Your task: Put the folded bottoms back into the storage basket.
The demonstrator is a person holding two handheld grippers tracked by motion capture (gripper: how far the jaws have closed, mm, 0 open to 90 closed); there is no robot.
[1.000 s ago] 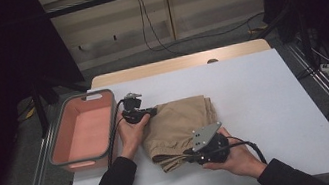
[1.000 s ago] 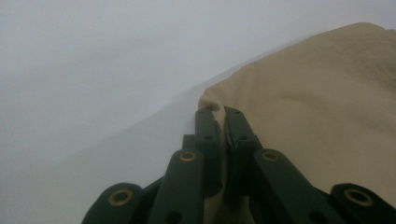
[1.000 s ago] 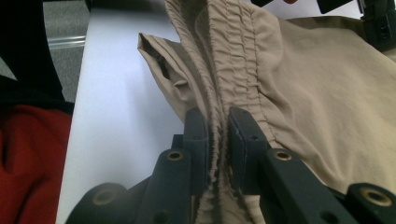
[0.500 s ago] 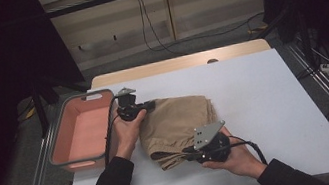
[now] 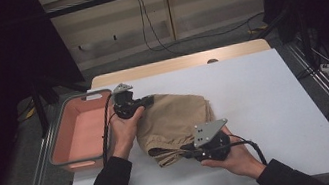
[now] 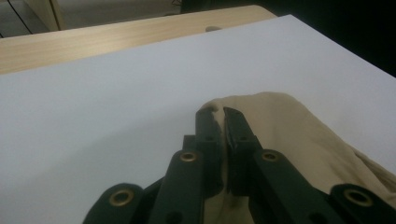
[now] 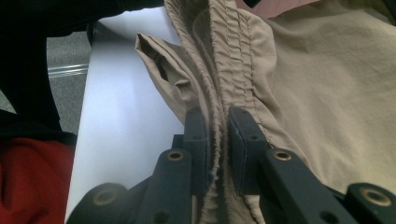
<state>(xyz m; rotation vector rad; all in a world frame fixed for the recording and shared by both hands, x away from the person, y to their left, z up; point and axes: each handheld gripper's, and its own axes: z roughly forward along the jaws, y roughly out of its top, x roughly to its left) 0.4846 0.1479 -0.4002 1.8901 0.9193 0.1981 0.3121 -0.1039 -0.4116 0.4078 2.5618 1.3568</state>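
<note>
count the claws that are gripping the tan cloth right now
2. The left claw pinches the far left edge of the tan cloth, beside the pink tub. The right claw clamps the gathered waistband at the near edge.

Tan shorts [image 5: 173, 121], pink bin [image 5: 80, 135], white table [image 5: 263, 86], blk tongs [image 6: 219, 126]

Pink bin [image 5: 79, 137] at white table's [image 5: 276, 104] left edge, seemingly empty.

I count one tan garment [image 5: 173, 120], one pink tub [image 5: 81, 136], one white worktop [image 5: 276, 104], and my two grippers.
</note>
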